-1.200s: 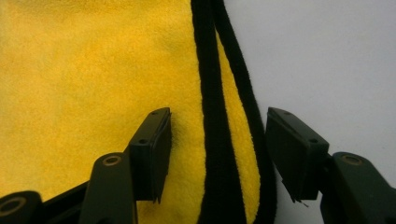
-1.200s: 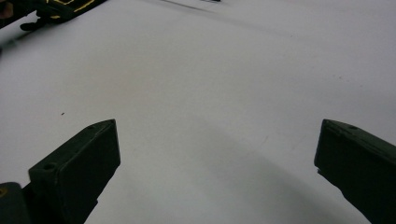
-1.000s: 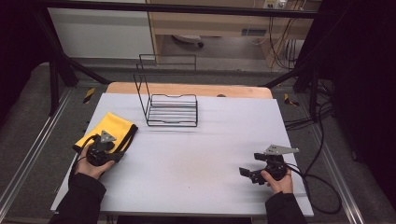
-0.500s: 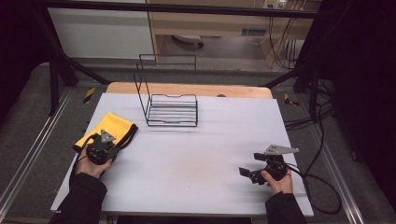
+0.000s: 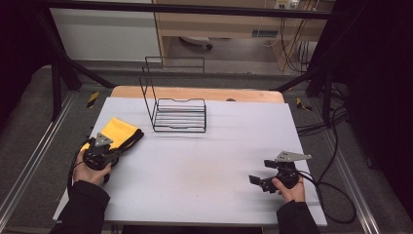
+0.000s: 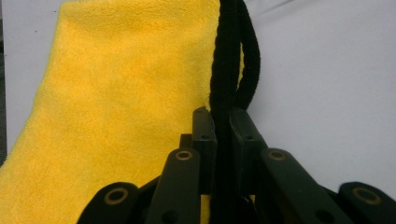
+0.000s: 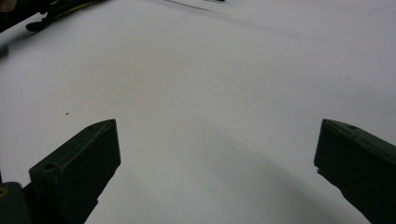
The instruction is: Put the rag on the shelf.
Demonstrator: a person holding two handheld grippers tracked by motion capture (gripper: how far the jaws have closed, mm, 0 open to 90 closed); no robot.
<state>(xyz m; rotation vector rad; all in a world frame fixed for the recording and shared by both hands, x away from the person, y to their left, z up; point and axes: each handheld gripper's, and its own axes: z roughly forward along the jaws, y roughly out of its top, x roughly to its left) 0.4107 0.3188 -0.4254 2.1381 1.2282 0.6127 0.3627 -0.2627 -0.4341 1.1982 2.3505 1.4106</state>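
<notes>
The left hand-held gripper (image 6: 223, 126), its jaws just having been closing, is pinching the fleecy yellow cloth's (image 6: 116, 93) black edge, seemingly a loop, at the matte worktop's (image 5: 219, 161) nine o'clock; the right hand-held gripper (image 7: 217, 163) is gaping.

Both forearms wear black long sleeves (image 5: 85, 204). Each black hand-held gripper (image 5: 103, 152) carries a grey three-cornered plate (image 5: 292, 156), brass-ringed screw holes and a trailing black cable (image 5: 336, 187).

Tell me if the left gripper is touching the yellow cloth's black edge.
Touching. In the left gripper view, the left gripper has just closed its jaws, pinching the black edge of the yellow fleece cloth.
</notes>
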